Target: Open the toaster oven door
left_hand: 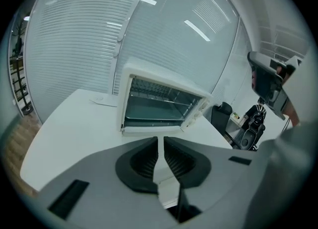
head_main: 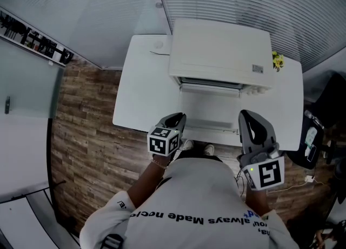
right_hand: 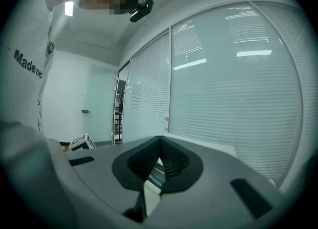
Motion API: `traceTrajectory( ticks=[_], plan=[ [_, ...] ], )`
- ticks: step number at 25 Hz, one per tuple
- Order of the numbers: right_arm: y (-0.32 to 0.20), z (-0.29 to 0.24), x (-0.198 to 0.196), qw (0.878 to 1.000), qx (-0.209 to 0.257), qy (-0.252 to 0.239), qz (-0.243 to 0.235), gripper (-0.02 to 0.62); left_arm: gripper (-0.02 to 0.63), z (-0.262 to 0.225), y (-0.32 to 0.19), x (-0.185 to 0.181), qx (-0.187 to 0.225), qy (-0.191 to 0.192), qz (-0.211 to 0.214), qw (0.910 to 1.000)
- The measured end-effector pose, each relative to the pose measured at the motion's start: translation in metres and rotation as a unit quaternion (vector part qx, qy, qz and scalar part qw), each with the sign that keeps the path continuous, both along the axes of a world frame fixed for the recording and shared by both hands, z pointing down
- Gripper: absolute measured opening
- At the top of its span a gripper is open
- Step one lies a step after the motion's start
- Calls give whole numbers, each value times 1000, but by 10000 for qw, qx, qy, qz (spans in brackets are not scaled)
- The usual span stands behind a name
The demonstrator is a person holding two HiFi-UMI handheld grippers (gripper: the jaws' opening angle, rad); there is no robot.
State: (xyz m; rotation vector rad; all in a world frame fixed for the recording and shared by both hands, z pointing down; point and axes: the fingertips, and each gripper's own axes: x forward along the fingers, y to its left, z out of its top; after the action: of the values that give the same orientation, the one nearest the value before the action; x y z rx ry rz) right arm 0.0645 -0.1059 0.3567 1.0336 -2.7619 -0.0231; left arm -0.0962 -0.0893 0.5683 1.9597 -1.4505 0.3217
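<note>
The toaster oven [head_main: 219, 53] sits at the middle of the white table [head_main: 141, 96], toward its far side. Its door [head_main: 210, 114] looks already swung down, lying roughly flat toward the person, and the left gripper view shows the cavity and rack open. The main hazard, in my judgement, is that lowered door: it reaches out toward the near table edge, right where both tools hover. A downward knock or any weight on it could strain the hinge or tip the oven forward. A sideways nudge could make the oven slide on the smooth tabletop. The left tool [head_main: 174, 121] is just short of the door's left front corner, its jaws drawn in to a thin slit with nothing between them. The right tool [head_main: 248, 117] is near the right front corner, jaws meeting at the tips and empty. It points up at the window blinds, so it could clip the door unseen. A small yellow object [head_main: 277, 60] at the oven's back right lies well clear.
</note>
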Motion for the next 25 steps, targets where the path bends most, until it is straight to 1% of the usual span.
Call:
traceTrajectory(
  ticks=[3, 7, 13, 25],
  plan=[
    [0, 0, 0, 10000, 5, 19, 1, 8, 52, -23, -7, 3, 296, 49, 35, 9995],
    [-7, -16, -5, 9995, 157, -231, 143, 8, 50, -43, -13, 6, 574, 111, 71, 9983],
    [-2, 0, -1, 9999, 33, 97, -22, 8, 50, -77, -19, 8, 996, 169, 76, 9949],
    [-2, -3, -1, 9999, 81, 128, -41, 8, 51, -151, -26, 6, 1928, 182, -21, 9811]
  ],
)
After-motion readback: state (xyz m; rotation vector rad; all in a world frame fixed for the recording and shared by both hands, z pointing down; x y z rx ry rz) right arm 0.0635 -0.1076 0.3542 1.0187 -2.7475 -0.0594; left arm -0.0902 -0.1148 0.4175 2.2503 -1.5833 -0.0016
